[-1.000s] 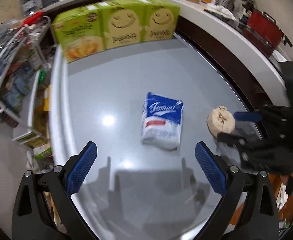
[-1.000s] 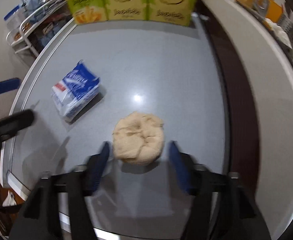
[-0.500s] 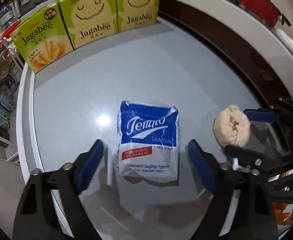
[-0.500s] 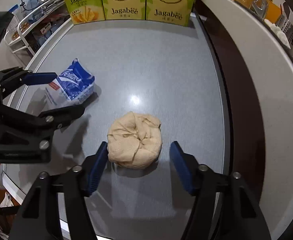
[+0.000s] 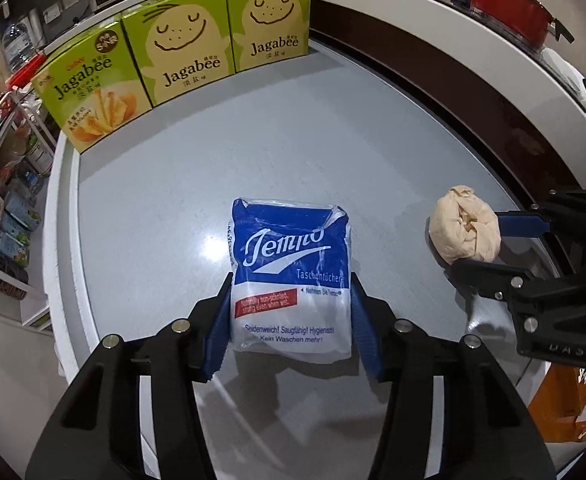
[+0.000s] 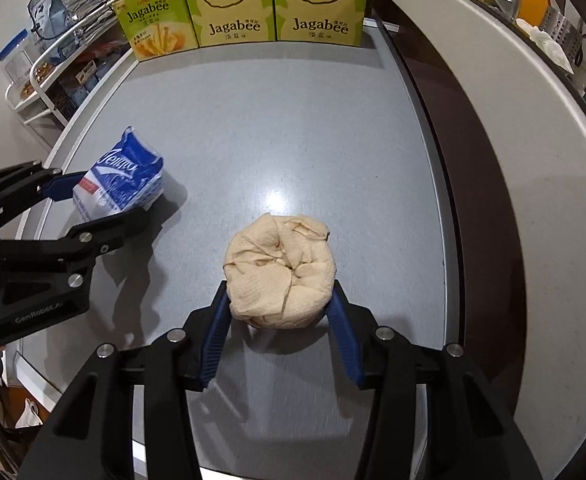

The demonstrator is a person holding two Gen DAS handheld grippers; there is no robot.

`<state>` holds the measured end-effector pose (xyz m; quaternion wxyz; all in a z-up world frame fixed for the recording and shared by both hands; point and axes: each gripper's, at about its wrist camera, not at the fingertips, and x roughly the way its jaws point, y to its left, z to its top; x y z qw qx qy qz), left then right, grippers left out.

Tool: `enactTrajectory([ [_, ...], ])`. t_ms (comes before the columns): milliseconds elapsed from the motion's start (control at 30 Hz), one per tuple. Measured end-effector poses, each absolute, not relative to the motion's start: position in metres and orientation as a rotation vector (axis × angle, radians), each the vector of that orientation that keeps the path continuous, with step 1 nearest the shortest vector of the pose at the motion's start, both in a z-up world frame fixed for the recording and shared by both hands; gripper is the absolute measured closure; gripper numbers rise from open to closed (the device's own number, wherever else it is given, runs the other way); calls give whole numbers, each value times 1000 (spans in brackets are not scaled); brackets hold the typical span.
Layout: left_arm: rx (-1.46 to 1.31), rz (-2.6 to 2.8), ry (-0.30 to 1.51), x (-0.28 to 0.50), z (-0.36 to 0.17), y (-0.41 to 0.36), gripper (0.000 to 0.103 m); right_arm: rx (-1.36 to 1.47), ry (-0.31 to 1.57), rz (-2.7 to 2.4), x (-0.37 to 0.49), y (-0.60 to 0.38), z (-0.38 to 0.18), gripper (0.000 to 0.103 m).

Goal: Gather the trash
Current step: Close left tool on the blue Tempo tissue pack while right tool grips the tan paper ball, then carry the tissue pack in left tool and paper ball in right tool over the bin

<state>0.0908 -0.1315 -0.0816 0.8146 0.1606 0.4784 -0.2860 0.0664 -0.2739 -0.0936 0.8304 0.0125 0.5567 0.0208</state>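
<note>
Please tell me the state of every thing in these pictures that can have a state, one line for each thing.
Tissue pack: lying flat on the table, wrapper torn open at its far end.
Crumpled paper ball: on the table, squeezed.
Left hand-held gripper: jaws just closing, shut on the tissue pack.
Right hand-held gripper: jaws just closing, shut on the crumpled paper ball.
Three Jagabee boxes: upright, closed, in a row.

Both grippers (image 5: 291, 312) (image 6: 279, 308) clamped, angled down
</note>
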Motion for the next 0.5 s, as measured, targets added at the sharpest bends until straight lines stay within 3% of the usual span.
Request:
enactTrajectory([
  [500,265,-552,994,65,-60,-100,50,42,1141,100,53,-268,-69,57],
])
